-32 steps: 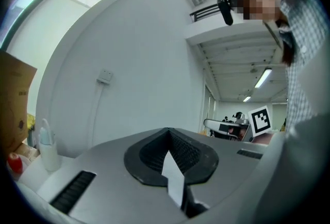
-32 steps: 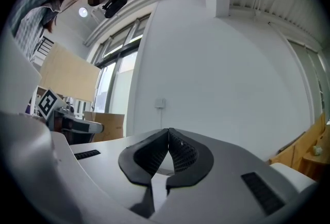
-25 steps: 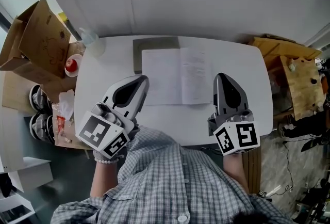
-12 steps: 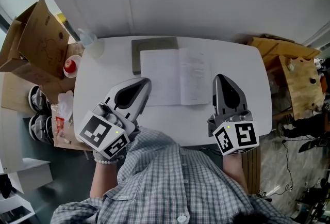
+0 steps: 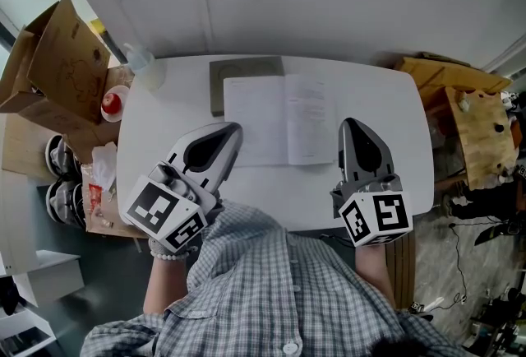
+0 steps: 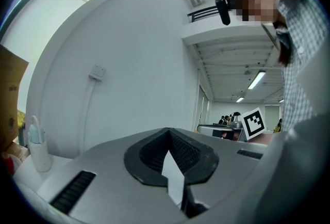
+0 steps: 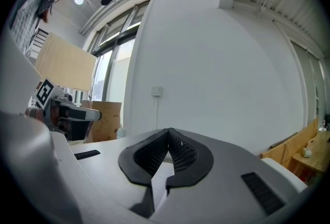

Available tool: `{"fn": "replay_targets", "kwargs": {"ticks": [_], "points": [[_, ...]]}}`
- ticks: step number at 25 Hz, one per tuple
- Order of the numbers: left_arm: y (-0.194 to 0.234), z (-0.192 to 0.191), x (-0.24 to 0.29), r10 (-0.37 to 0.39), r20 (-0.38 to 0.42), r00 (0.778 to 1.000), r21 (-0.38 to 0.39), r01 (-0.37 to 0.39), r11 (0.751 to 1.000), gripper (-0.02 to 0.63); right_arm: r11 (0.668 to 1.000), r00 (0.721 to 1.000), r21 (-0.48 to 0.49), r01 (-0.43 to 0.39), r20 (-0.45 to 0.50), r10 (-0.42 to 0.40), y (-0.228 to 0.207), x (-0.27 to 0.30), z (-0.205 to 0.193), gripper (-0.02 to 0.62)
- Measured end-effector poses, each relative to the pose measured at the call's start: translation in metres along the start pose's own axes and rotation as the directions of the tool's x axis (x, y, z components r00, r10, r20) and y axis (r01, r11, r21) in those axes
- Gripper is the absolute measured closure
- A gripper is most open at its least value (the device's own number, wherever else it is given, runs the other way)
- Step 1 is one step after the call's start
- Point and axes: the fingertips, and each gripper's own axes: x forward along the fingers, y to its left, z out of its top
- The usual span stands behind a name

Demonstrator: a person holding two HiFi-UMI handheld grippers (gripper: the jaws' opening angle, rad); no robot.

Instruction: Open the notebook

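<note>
Notebook (image 5: 279, 121) open flat on table (image 5: 164, 150), upper centre of frame.
Spread wider left to right, spine running up-frame. Flanked at lower corners by left gripper (image 5: 232, 130) and right gripper (image 5: 351, 123), both closed and empty, tips aimed up-frame. Left tip overlapping left page edge, right tip just beside right page.

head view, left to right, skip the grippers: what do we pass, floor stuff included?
cardboard box → red-topped cup → clear bottle → open notebook → wooden rack
</note>
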Motion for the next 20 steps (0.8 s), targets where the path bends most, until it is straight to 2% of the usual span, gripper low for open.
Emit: {"fn": "replay_targets", "kwargs": {"ticks": [11,20], "points": [[0.000,-0.001,-0.004,0.006,-0.004,1.000,-0.010,-0.006,1.000,0.598,1.000,1.000,0.005,-0.001,-0.013,0.001,0.002,-0.001,0.000,0.574],[-0.001,0.010,-0.007,-0.015,0.044,0.999,-0.083,0.019,0.996,0.598,1.000,1.000,0.005,-0.006,-0.013,0.006,0.005,-0.003,0.001,0.574]]}}
